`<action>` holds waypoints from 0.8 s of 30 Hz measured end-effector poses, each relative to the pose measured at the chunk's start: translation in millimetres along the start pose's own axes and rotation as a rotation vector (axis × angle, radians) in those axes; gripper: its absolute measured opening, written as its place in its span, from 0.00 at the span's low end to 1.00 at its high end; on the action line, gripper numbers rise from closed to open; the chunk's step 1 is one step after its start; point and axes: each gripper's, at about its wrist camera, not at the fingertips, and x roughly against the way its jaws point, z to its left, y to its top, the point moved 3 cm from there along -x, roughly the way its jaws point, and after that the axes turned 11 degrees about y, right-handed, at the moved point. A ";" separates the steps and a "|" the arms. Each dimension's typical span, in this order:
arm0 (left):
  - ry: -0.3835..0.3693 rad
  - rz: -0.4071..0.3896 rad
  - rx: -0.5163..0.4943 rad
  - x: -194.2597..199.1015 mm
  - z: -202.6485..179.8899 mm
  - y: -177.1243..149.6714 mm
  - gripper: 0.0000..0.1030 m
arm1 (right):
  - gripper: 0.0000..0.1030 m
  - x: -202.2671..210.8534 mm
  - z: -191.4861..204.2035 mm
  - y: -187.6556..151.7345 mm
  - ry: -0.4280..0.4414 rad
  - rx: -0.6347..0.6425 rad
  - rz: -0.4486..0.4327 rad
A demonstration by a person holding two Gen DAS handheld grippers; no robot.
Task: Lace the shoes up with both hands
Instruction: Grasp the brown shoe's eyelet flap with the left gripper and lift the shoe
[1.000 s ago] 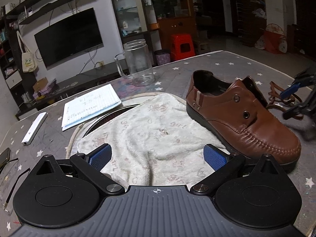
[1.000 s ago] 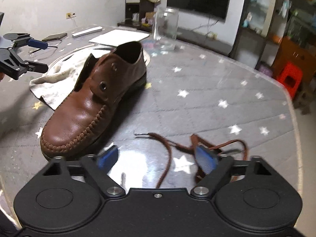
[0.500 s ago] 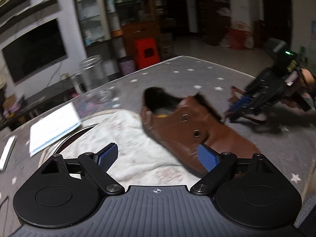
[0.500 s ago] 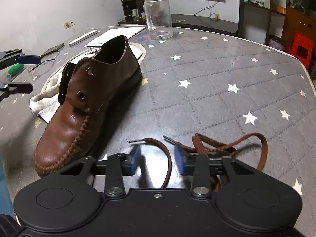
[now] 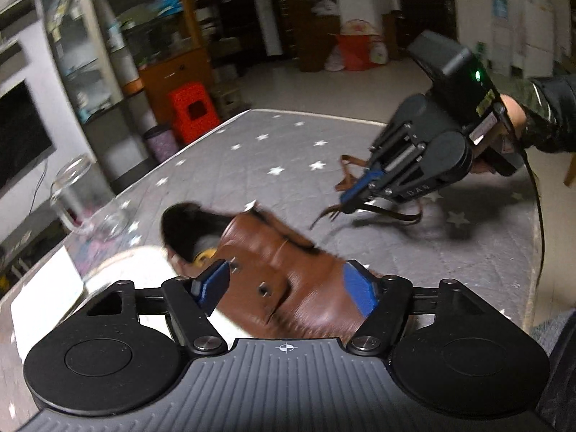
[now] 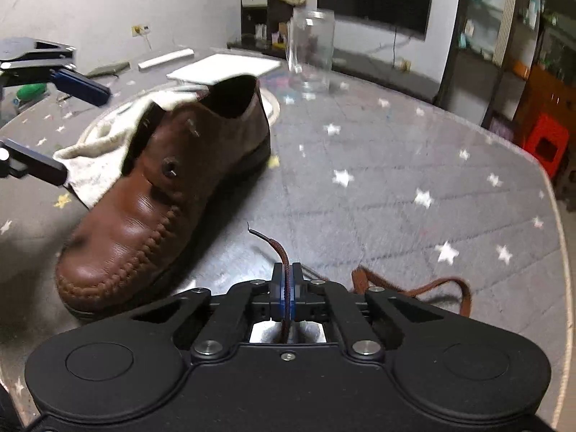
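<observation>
Lace (image 6: 282, 252) end now pinched; shoe (image 6: 151, 201) unlaced (brown).

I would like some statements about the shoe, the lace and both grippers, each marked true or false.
1. The right gripper is shut on the brown lace. True.
2. The lace is already threaded through the shoe's eyelets. False: the eyelets of the brown shoe are empty and the lace lies beside it on the table.
3. The left gripper grips the shoe firmly. False: its jaws are closing around the shoe, and no pad clearly presses on it.
4. A white towel lies behind the shoe. True.
5. A glass jar stands on the table. True.
</observation>
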 end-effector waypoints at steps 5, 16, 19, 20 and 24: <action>-0.035 -0.005 -0.104 -11.3 -9.5 8.8 0.57 | 0.02 19.3 16.4 7.7 0.012 0.033 -0.064; -0.123 0.093 -0.260 -51.7 -9.0 13.8 0.57 | 0.02 35.2 37.8 14.3 0.037 0.091 -0.104; -0.140 0.112 -0.286 -57.8 -10.6 12.8 0.57 | 0.02 34.6 38.3 14.6 0.038 0.096 -0.104; -0.149 0.119 -0.289 -59.9 -10.6 12.9 0.57 | 0.02 34.5 38.5 14.7 0.038 0.098 -0.104; -0.198 0.140 -0.271 -66.1 -6.2 16.0 0.57 | 0.02 32.3 38.4 15.3 0.038 0.102 -0.102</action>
